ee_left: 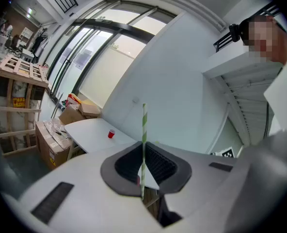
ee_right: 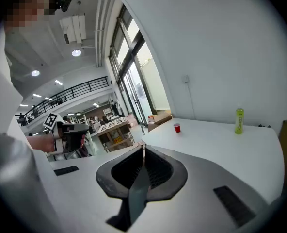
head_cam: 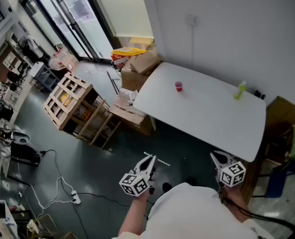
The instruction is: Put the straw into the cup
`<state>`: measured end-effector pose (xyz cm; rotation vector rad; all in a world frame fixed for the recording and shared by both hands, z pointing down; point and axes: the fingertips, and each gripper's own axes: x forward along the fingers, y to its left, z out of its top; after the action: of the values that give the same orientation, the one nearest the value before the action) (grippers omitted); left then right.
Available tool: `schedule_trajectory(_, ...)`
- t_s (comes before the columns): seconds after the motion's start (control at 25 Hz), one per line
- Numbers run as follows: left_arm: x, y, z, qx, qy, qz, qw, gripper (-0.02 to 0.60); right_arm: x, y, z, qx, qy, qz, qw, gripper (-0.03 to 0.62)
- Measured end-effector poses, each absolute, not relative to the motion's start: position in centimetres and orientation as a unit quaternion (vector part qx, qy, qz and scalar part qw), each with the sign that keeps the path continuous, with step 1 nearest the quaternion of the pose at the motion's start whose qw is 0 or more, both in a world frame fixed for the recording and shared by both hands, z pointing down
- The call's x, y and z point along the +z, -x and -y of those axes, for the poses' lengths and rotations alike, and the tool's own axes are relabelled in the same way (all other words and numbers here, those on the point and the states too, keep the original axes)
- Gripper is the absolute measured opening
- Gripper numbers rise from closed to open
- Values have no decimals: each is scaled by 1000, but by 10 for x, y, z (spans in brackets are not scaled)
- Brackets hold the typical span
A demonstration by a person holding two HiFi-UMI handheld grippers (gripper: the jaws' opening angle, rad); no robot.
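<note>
The left gripper is pinching the green-striped straw between nearly closed jaws. The straw is standing upright across them, with most of its length poking above. Beside it, the right gripper is hanging with its jaws pressed together on nothing. Both are hovering short of the white surface. The red cup is standing well ahead on its far part, roughly between the two grippers' lines, so the straw hand is likely facing a long forward reach.

Count: one table, one red cup, one green bottle, one straw. Two in hand: left tool, right tool.
</note>
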<state>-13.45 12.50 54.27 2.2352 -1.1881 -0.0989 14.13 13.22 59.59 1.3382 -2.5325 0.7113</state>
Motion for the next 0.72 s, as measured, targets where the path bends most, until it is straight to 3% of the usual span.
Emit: schedule_trajectory(0.72, 543, 120, -133, -29, -838, 456, 298, 17, 593, -154, -139, 249, -439, 858, 98, 38)
